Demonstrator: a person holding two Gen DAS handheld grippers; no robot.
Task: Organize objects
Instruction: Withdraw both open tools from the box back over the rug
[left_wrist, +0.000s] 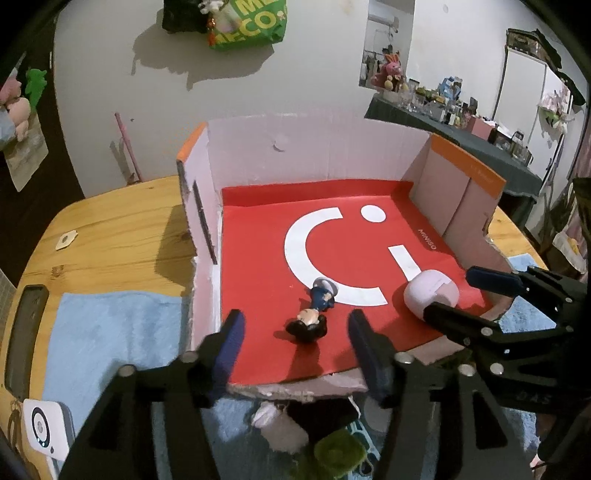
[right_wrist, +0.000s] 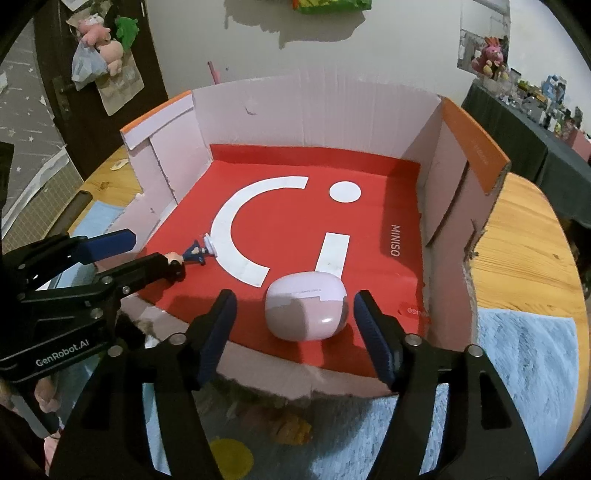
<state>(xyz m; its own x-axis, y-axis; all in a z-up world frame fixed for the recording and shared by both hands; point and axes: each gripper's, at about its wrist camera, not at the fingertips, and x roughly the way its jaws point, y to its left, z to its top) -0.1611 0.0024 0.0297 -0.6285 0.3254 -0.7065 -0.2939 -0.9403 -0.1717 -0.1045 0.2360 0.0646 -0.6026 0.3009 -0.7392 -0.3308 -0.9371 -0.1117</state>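
Note:
A small figurine (left_wrist: 310, 314) in a blue outfit lies on its side on the red liner of an open cardboard box (left_wrist: 295, 147). It lies between the fingers of my left gripper (left_wrist: 295, 316), which is open, with the pads clear of it. A rounded pink case (right_wrist: 306, 310) rests on the red liner near the box's (right_wrist: 314, 110) torn front edge. My right gripper (right_wrist: 295, 295) stands open around the case without touching it. In the right wrist view the left gripper (right_wrist: 151, 251) hides the figurine's (right_wrist: 194, 253) head. The right gripper (left_wrist: 456, 293) flanks the case (left_wrist: 430, 291) in the left wrist view.
The box sits on a round wooden table (left_wrist: 110, 229) over a light blue towel (left_wrist: 110, 332). A white device (left_wrist: 44, 428) lies at the table's left front edge. Small soft items (left_wrist: 332, 450) lie below the box's front. A cluttered dark table (left_wrist: 461, 122) stands at the back right.

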